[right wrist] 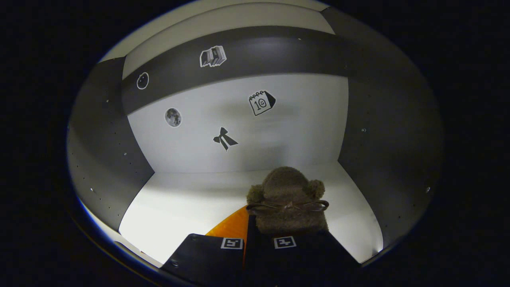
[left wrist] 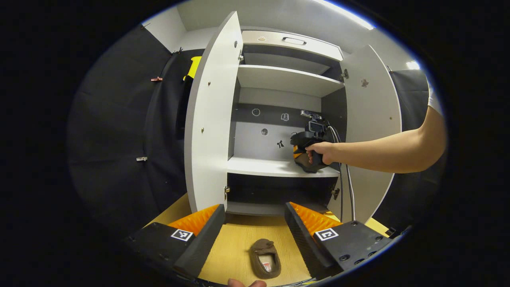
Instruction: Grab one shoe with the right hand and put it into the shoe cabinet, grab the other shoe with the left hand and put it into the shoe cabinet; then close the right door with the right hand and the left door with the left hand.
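A brown fuzzy shoe [left wrist: 265, 258] lies on the wooden table, between and just below the fingers of my left gripper [left wrist: 255, 223], which stands open above it. The white shoe cabinet [left wrist: 279, 167] is ahead with both doors swung open. Inside its middle compartment a hand holds my right gripper [left wrist: 305, 157] over the shelf's right part. In the right gripper view, my right gripper [right wrist: 259, 235] is shut on the other brown fuzzy shoe [right wrist: 287, 199], whose toe points at the back wall, low over the white shelf [right wrist: 179, 203].
The left door [left wrist: 211, 115] and right door [left wrist: 372, 119] stand wide open. Cables hang from the right gripper down past the shelf edge. Stickers dot the cabinet's back wall. A bare forearm [left wrist: 390, 149] reaches in from the right.
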Demonstrator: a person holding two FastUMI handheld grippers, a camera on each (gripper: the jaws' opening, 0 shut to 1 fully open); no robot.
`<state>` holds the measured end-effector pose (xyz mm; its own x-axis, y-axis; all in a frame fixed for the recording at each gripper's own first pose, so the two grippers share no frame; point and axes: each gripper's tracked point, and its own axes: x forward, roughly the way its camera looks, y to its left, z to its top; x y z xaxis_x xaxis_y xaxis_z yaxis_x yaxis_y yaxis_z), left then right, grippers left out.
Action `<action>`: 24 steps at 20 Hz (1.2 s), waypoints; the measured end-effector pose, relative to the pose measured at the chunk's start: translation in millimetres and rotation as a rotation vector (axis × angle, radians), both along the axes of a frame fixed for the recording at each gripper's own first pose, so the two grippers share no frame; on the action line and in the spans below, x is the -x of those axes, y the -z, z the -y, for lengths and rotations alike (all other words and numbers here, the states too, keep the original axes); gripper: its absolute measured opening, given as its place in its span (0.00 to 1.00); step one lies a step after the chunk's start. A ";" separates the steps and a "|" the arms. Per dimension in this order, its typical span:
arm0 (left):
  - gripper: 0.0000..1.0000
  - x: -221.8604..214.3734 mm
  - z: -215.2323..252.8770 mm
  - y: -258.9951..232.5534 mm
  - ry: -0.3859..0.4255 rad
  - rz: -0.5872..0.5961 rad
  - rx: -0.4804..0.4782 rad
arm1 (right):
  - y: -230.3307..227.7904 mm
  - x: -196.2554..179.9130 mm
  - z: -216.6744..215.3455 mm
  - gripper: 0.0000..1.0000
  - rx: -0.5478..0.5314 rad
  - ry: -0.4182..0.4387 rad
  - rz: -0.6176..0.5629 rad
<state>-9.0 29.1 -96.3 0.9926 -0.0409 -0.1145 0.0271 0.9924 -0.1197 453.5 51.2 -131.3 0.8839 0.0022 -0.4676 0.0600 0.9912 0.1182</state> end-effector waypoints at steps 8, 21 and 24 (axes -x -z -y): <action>0.95 -1.1 3.0 -5.6 0.003 0.014 -0.014 | -6.7 25.3 -10.0 0.48 -0.048 -0.034 -0.058; 0.96 -16.5 17.1 48.4 0.029 -0.075 -0.002 | -100.9 136.7 -22.9 0.98 -0.052 -0.112 0.201; 0.95 -19.3 24.1 90.2 0.060 -0.163 -0.003 | -122.6 180.2 -24.4 0.98 -0.026 -0.121 0.291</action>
